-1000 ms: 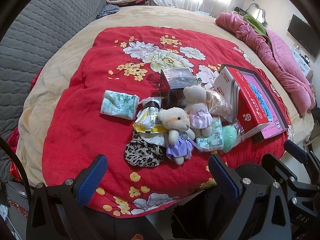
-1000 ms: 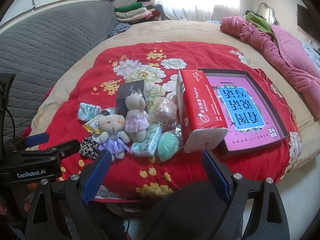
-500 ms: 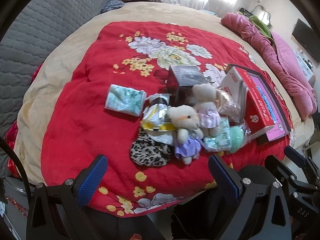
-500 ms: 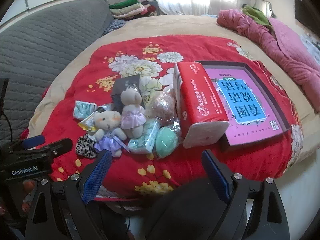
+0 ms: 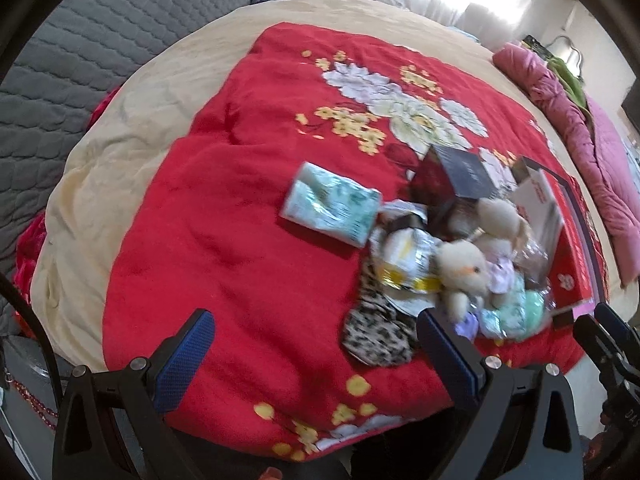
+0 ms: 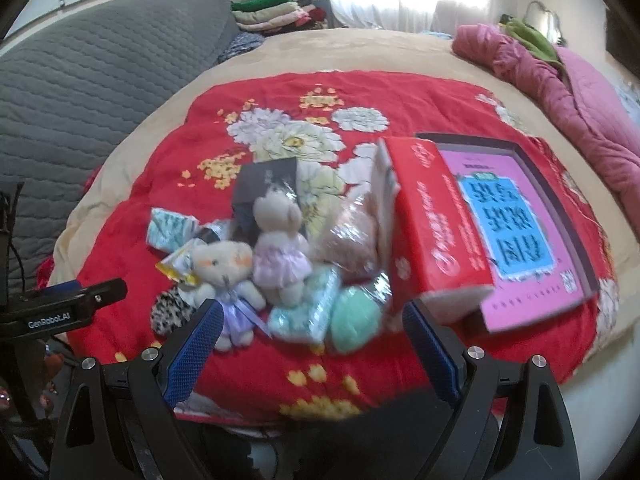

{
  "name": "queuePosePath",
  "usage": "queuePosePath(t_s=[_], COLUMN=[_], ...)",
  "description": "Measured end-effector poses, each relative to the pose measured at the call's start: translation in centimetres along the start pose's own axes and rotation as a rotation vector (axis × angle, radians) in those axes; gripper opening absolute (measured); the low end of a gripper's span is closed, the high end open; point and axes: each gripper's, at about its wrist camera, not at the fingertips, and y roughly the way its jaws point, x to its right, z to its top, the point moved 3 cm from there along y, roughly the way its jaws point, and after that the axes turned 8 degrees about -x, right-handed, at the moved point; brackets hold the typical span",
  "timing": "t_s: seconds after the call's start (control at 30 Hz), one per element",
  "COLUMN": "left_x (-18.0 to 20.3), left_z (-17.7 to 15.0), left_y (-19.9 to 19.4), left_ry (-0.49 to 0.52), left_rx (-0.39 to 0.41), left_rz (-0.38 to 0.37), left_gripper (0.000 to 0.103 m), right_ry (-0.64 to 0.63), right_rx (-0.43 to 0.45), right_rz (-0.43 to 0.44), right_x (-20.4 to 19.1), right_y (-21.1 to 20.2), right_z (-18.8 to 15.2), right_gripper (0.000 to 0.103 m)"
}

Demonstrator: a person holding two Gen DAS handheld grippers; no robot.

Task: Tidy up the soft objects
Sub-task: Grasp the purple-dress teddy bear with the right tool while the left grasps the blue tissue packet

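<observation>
A heap of soft things lies on the red flowered blanket (image 5: pixel 240 240). It holds a cream bear in a purple dress (image 6: pixel 224 276), a second bear in a pink dress (image 6: pixel 278 248), a leopard-print pouch (image 5: pixel 376 336), a green plush ball (image 6: pixel 354 320), tissue packs (image 5: pixel 332 210) and a crinkled snack bag (image 5: pixel 404 268). My left gripper (image 5: pixel 316 356) is open over the blanket's near edge, left of the heap. My right gripper (image 6: pixel 312 348) is open just short of the bears and the ball. Neither touches anything.
A red carton (image 6: pixel 436 228) leans on a pink-lidded flat box (image 6: pixel 516 216) to the right of the heap. A dark box (image 6: pixel 264 184) stands behind the bears. A grey quilted headboard (image 6: pixel 92 80), folded clothes (image 6: pixel 268 10) and a pink duvet (image 6: pixel 560 80) ring the bed.
Both grippers have moved forward toward the bed. The left view has swung left, so the heap now sits at its right. Nothing was taken hold of.
</observation>
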Motion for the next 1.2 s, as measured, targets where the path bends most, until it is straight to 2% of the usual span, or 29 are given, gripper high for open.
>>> queuePosePath(t_s=[0.23, 0.4, 0.47, 0.63, 0.7, 0.87, 1.03, 1.1, 1.2], left_x=[-1.1, -1.8, -2.0, -2.2, -2.3, -2.5, -2.3, -2.4, -2.5], left_z=[1.5, 3.3, 3.9, 5.7, 6.5, 8.5, 9.6, 9.8, 10.2], left_y=[1.6, 2.9, 3.3, 4.5, 5.1, 6.4, 9.0, 10.3, 11.3], left_ry=[0.002, 0.010, 0.015, 0.021, 0.007, -0.030, -0.041, -0.076, -0.129], left_rx=[-0.012, -0.018, -0.019, -0.023, -0.039, -0.033, -0.082, -0.119, -0.141], left_rz=[0.014, 0.025, 0.024, -0.007, -0.019, -0.053, -0.041, -0.079, -0.093], left_gripper=[0.102, 0.102, 0.102, 0.102, 0.102, 0.102, 0.102, 0.102, 0.102], right_ry=[-0.088, -0.155, -0.161, -0.135, -0.134, -0.121, -0.087, -0.091, -0.104], right_rx=[-0.047, -0.094, -0.118, -0.120, -0.128, -0.142, -0.122, -0.110, -0.094], right_rz=[0.076, 0.105, 0.109, 0.120, 0.138, 0.127, 0.158, 0.163, 0.167], right_x=[-3.7, -6.1, -6.5, -6.8, -7.1, -7.2, -6.3, -6.2, -6.2], right_y=[2.9, 5.7, 6.8, 8.2, 8.7, 10.4, 10.7, 10.1, 9.3], right_z=[0.6, 0.6, 0.7, 1.4, 1.7, 2.3, 2.5, 2.4, 2.4], right_gripper=[0.090, 0.064, 0.059, 0.058, 0.051, 0.045, 0.041, 0.041, 0.041])
